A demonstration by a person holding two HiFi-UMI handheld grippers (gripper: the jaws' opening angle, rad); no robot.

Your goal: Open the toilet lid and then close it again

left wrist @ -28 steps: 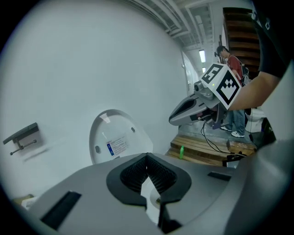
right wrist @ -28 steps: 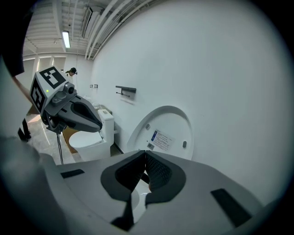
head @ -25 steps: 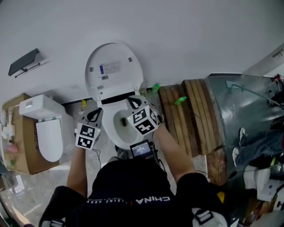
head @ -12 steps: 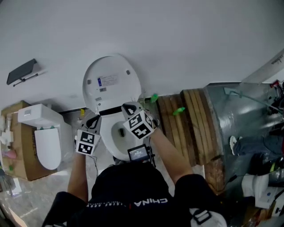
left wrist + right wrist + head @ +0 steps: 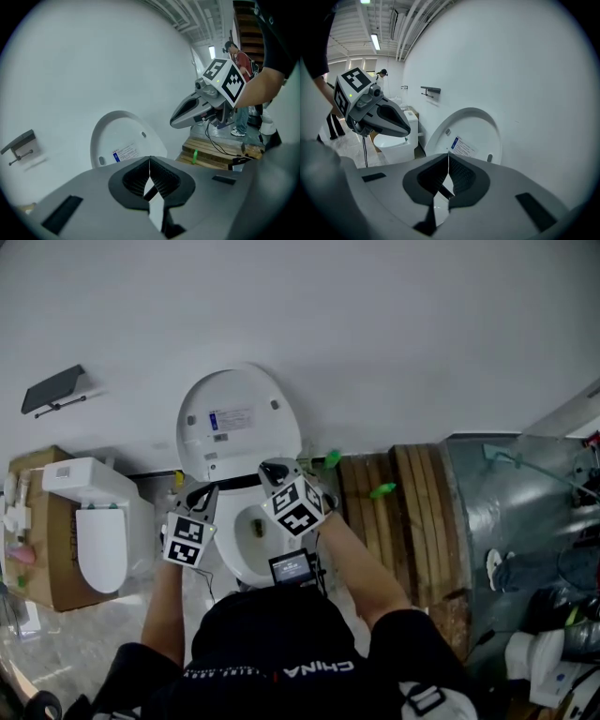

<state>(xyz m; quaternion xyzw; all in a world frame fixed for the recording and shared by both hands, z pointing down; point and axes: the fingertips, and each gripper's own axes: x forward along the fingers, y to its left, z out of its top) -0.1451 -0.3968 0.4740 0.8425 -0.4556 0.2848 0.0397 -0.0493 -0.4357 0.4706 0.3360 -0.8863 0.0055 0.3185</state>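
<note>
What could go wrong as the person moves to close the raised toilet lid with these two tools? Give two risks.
1. The toilet lid stands open by the wall, and the left tool and right tool are both shut and empty. Pulled forward without a grip, it may drop and slam onto the bowl.
2. The tools sit close together above the bowl; they may knock each other while reaching for the lid's rim.

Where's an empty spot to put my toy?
The floor in front of the second toilet looks bare. The pallet is mostly bare too. Between the toilet and the second one it is tight; the far right is cluttered.
</note>
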